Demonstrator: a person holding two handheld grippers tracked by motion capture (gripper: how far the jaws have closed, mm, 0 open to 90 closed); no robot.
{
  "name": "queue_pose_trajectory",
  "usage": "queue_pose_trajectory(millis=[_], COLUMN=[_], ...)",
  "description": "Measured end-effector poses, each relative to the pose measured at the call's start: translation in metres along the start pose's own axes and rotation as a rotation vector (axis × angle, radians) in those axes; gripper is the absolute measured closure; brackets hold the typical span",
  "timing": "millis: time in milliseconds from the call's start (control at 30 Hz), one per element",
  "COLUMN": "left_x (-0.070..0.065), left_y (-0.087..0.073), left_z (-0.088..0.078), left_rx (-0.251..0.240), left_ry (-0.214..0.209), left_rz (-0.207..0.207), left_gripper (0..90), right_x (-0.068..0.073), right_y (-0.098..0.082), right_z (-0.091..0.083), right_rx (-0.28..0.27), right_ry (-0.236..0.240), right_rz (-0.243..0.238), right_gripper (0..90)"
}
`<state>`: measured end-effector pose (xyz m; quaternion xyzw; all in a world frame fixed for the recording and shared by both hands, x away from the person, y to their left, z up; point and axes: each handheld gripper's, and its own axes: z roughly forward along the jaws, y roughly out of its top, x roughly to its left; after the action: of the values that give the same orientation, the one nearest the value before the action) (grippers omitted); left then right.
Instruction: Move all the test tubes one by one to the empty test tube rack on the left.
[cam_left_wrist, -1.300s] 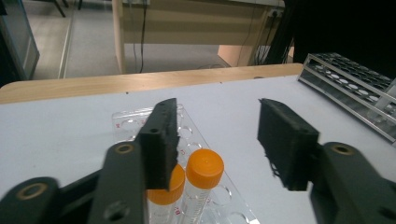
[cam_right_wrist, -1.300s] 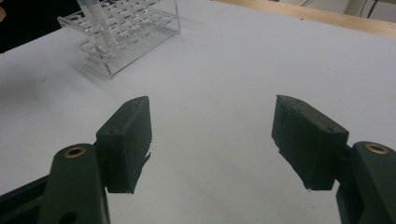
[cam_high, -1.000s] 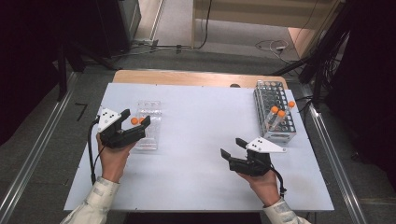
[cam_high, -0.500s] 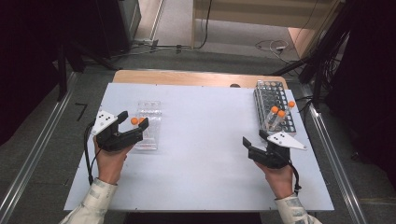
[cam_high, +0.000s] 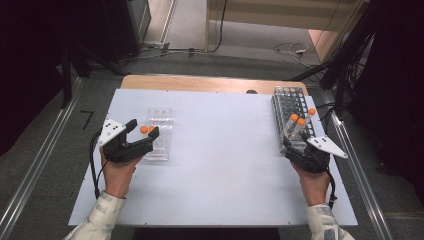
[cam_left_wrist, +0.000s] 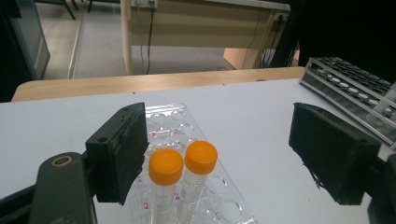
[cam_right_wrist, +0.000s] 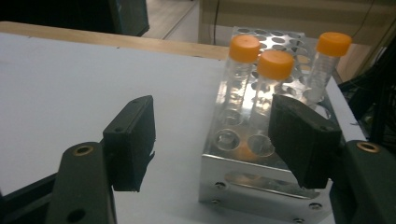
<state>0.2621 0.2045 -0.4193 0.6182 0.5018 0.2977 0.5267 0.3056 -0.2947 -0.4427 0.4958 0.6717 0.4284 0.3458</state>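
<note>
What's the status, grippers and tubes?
Left gripper open, by two capped tubes in clear rack. Right gripper open at metal rack. Nothing blocking.

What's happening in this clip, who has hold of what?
A person at a white table holds a two-jaw gripper in each hand; neither grips anything. The left gripper is open around two orange-capped clear tubes standing in a clear plastic well tray, jaws apart from them. The right gripper is open at the near end of a metal tube rack at the table's right edge, where three more orange-capped tubes stand upright.
</note>
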Motion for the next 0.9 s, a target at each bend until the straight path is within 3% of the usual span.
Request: queue_pose_trajectory(millis=[167, 500, 900], left_x=[-0.001, 0.000, -0.001], left_y=[0.000, 0.000, -0.001], left_z=[0.000, 0.000, 0.001], left_rx=[0.002, 0.007, 0.012], left_ry=[-0.001, -0.001, -0.001], left_rz=[0.002, 0.001, 0.001], left_gripper=[19.9, 20.1, 20.9], right_x=[-0.011, -0.021, -0.025], right_y=[0.002, 0.001, -0.001], right_z=[0.012, 0.037, 0.051], right_rx=[-0.005, 0.025, 0.045], right_ry=[-0.054, -0.107, -0.123], right_rz=[0.017, 0.029, 0.034], right_gripper=[37.6, 48.8, 65.9])
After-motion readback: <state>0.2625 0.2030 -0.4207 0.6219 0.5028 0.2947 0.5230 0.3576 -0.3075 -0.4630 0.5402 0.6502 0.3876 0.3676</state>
